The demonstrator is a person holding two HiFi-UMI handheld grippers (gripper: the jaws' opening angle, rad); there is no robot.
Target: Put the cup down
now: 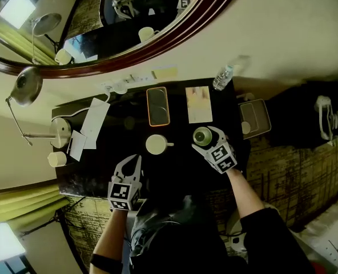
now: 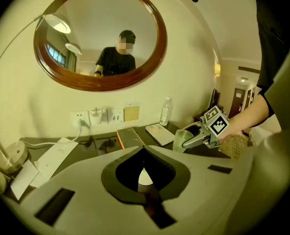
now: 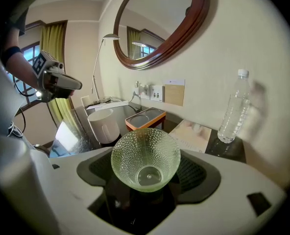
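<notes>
My R gripper [image 1: 208, 138] grips the green dimpled glass cup [image 3: 145, 164] btwn its jaws, mouth toward its camera, just right of the white mug [image 1: 156, 144] on the dark worktop [image 1: 177, 173]. L gripper [image 1: 132, 163] (jaws together, empty) is just left of the mug, on my side.

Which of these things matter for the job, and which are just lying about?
Job: green glass cup, held in the right gripper; desk to set it on.
Lying about: white mug, orange tray, booklet, water bottle, lamp, papers.
</notes>
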